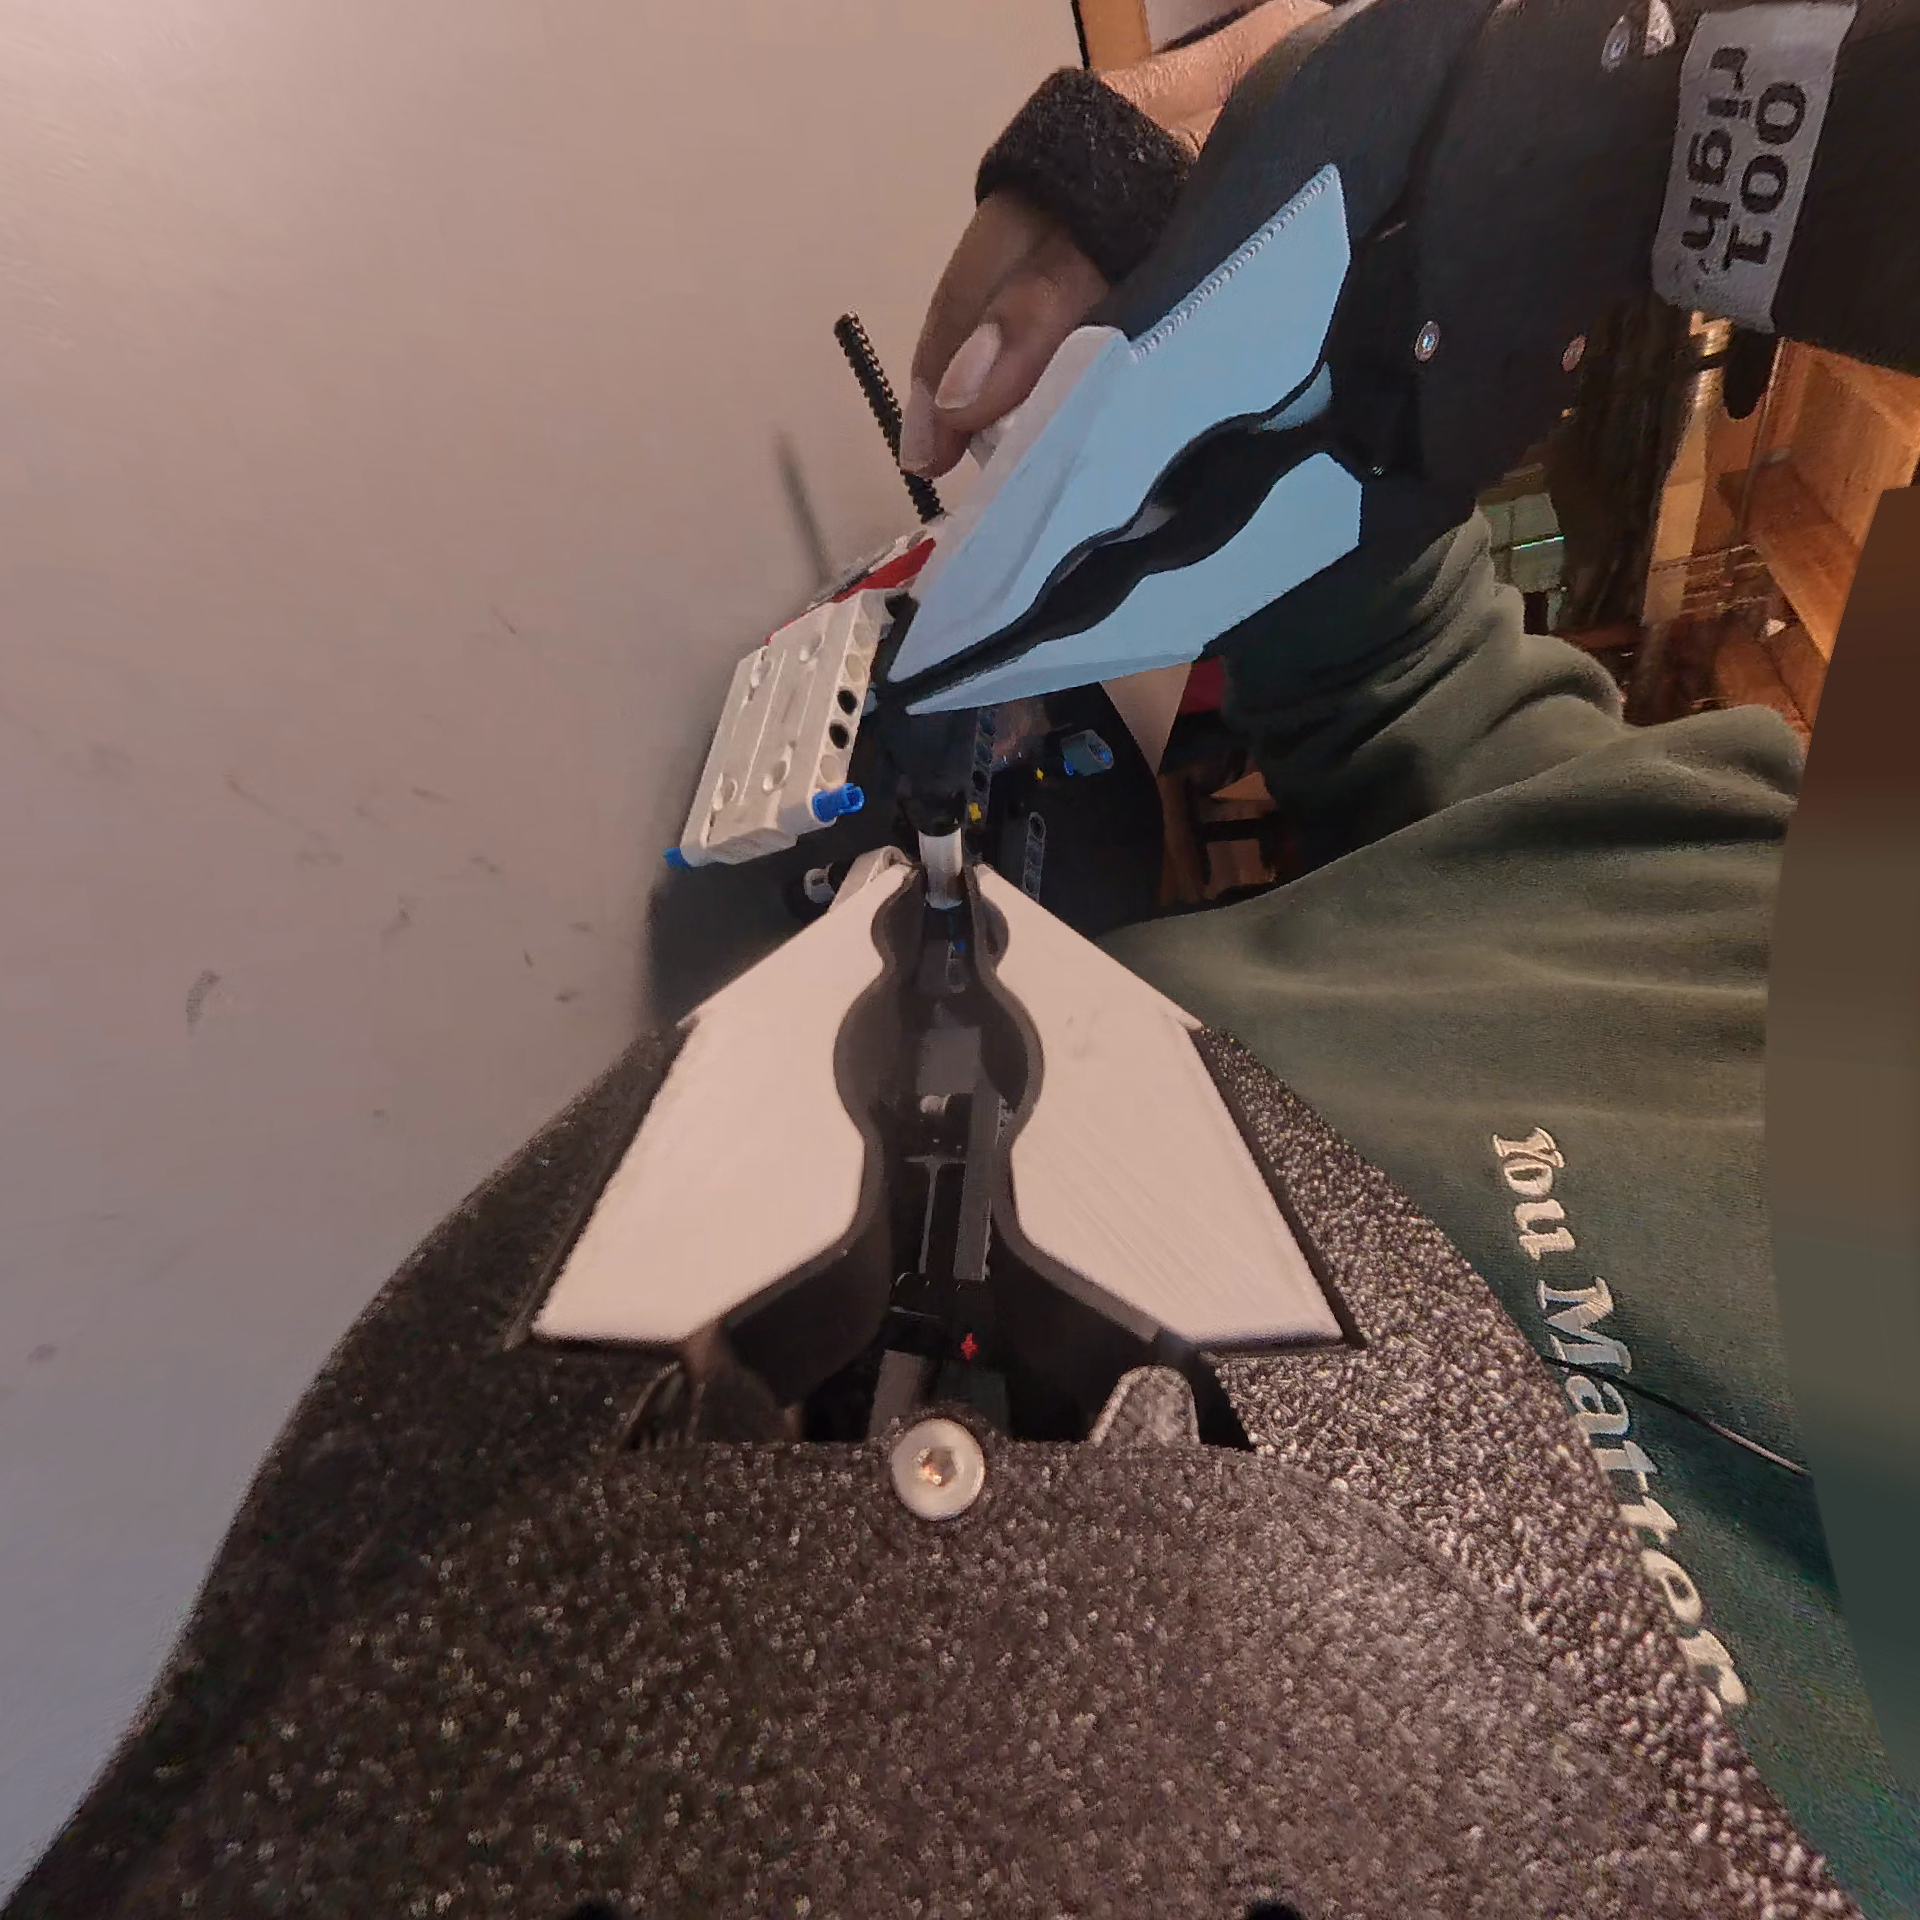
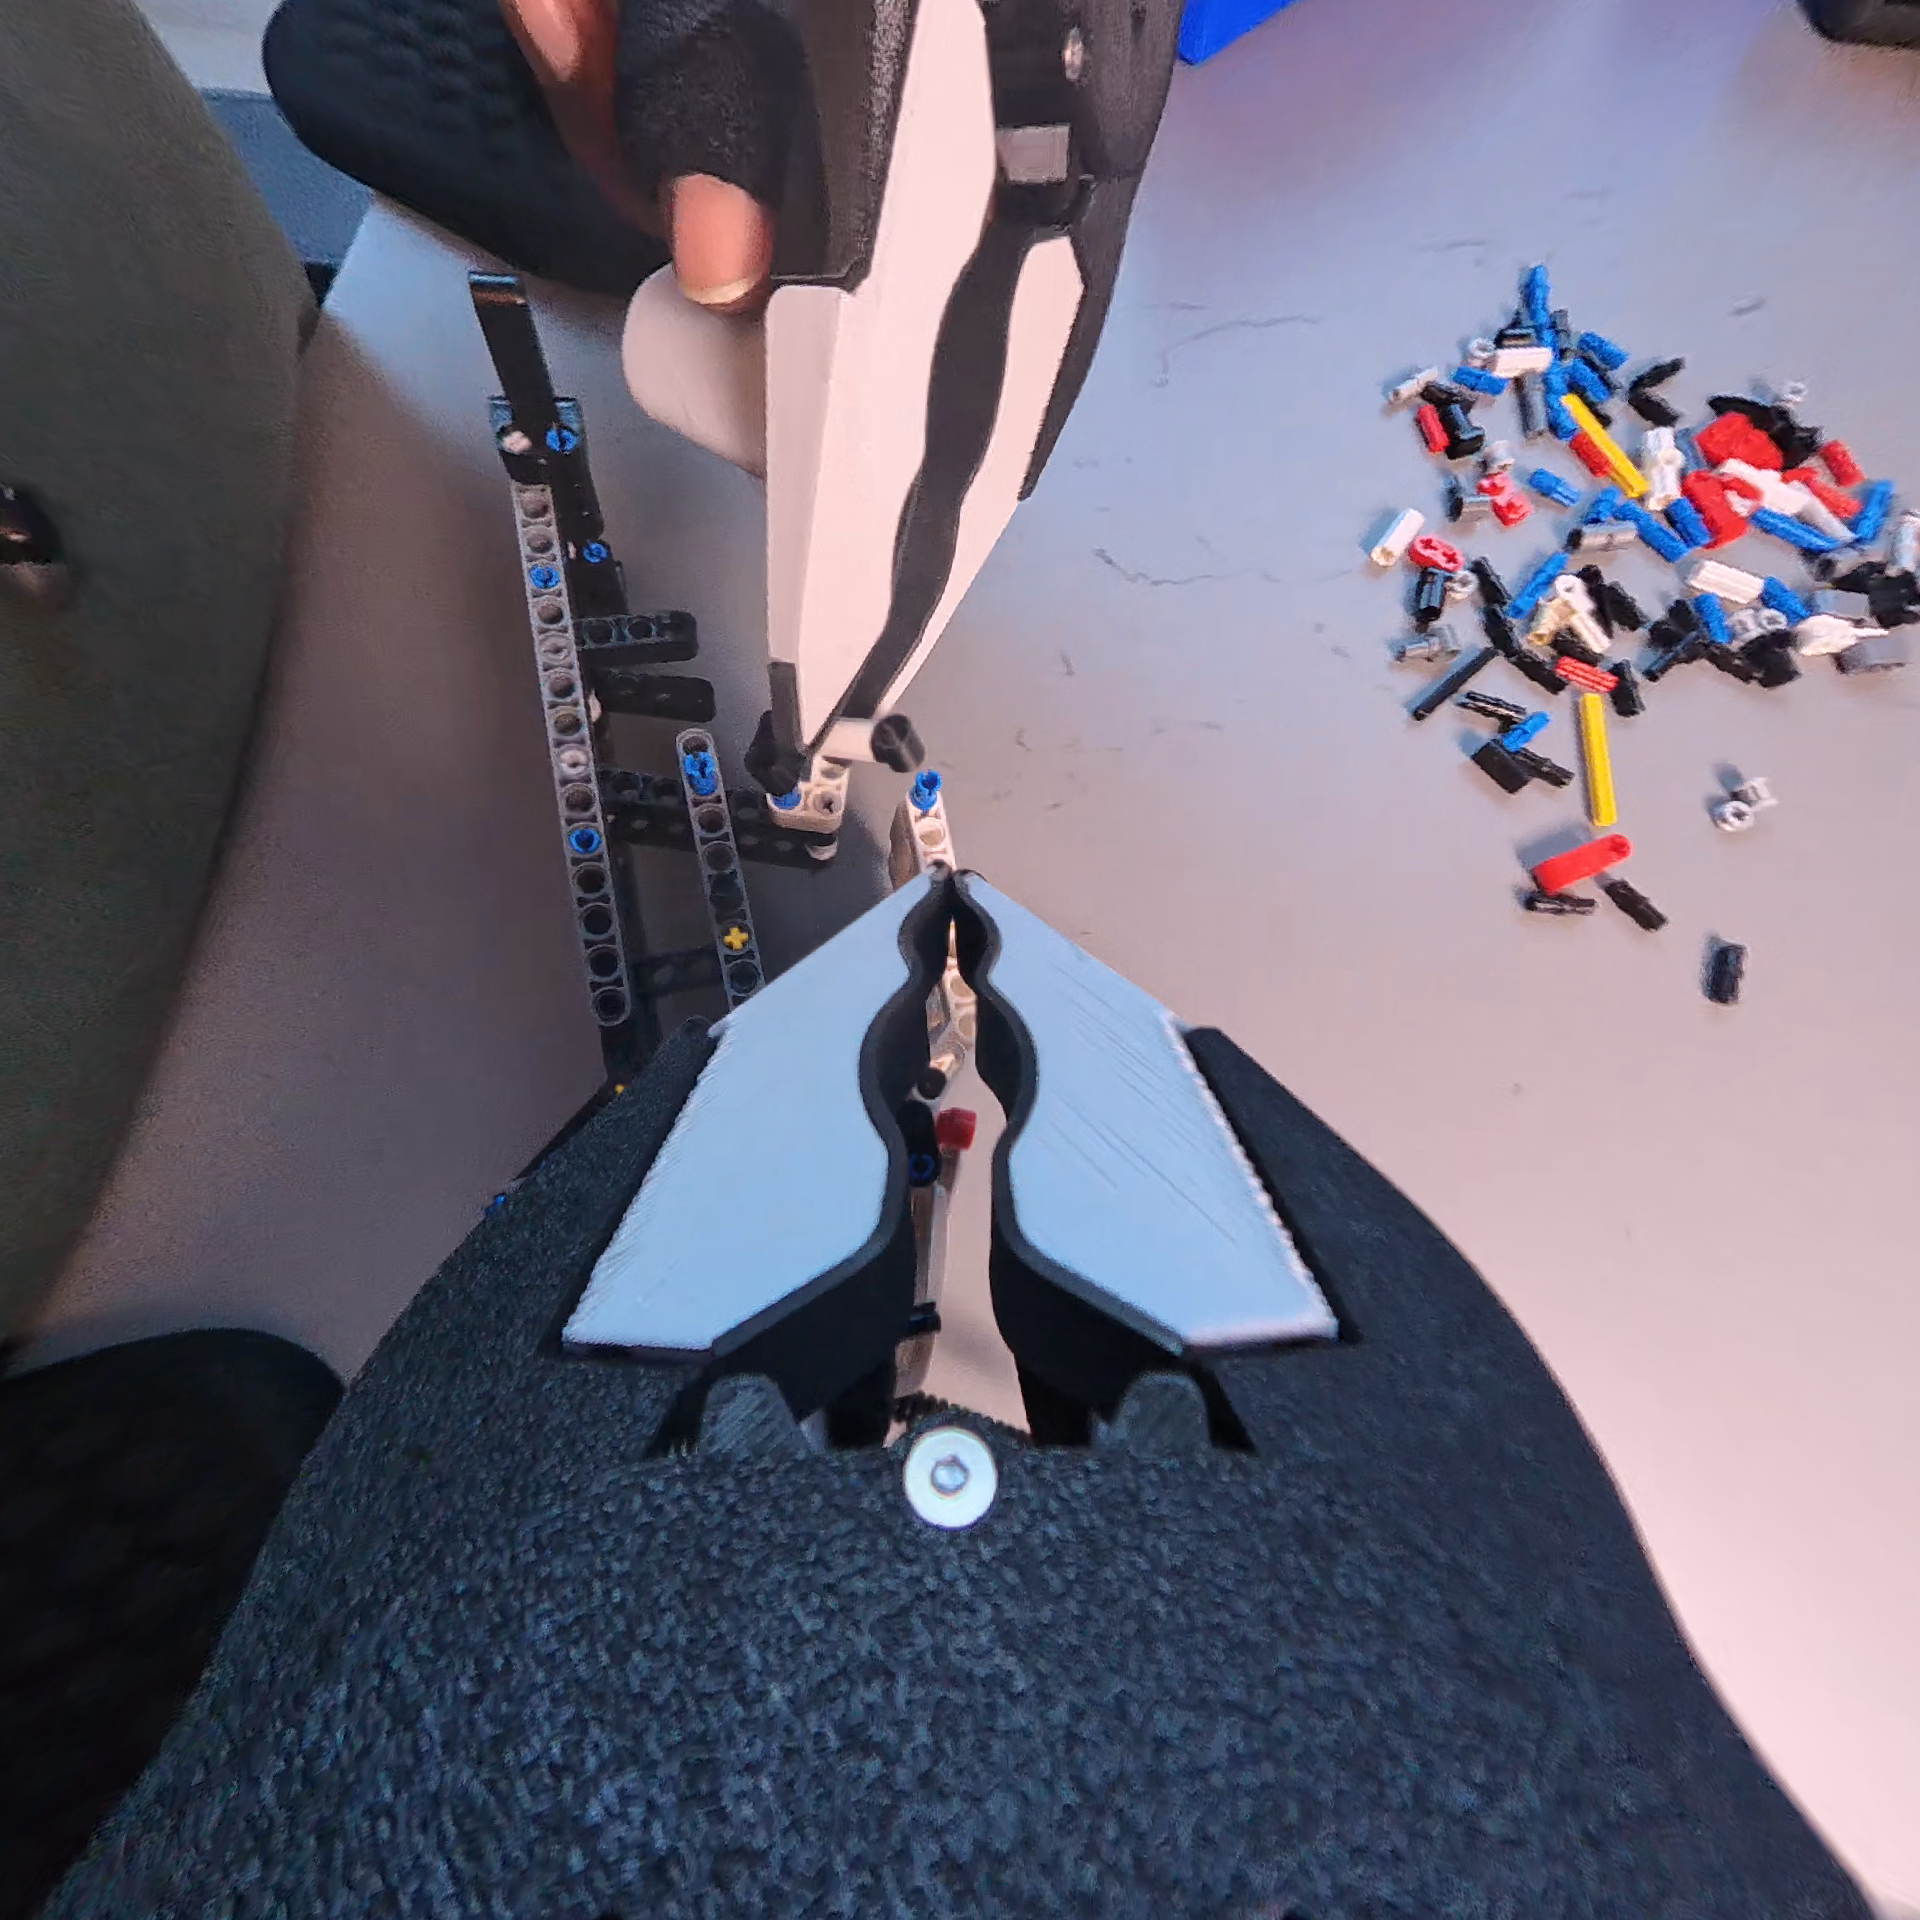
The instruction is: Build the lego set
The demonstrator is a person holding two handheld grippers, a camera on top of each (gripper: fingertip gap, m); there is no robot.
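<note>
Pinching a small white connector piece in the nearly closed left tool, gripping a slim white beam with the closed right tool, both hovering over the black-and-grey lego frame on the pale surface

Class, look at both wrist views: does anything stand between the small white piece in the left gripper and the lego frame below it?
Nothing visible does. The left gripper holds the small white piece just above the white connector on the lego frame. The right gripper, shut on a pale beam, sits beside that spot, not across it.
</note>
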